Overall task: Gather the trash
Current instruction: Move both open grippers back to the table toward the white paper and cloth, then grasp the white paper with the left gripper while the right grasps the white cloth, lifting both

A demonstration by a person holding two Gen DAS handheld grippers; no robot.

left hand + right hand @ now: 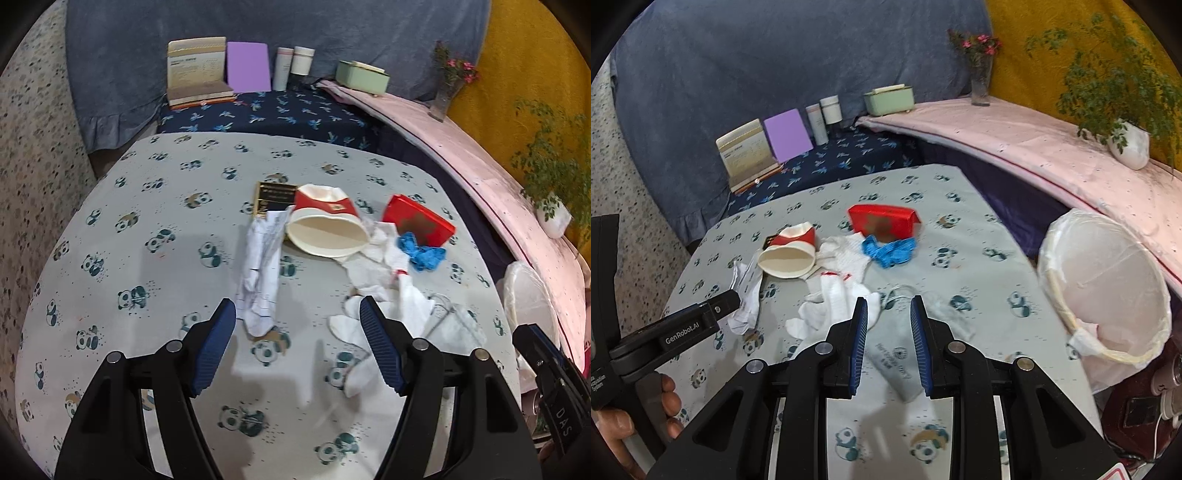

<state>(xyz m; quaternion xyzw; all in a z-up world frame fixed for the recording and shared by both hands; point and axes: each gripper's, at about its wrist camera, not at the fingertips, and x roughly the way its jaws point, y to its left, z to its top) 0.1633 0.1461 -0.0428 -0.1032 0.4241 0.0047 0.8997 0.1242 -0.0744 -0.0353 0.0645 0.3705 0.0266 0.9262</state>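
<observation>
Mid-table (110, 295) lies the trash: a crumpled receipt (260, 266), a tipped paper cup (325, 229), white tissues (373, 266), a blue glove (421, 253), a red box (419, 221). The left gripper (297, 314) gapes wide, empty. The right gripper (888, 308) stands narrow over a grey mask (895, 360), contact unclear. The lined bin (1108, 280) sits off the right edge.

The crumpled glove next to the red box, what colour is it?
Bright blue; the glove shows best in the right wrist view.
</observation>
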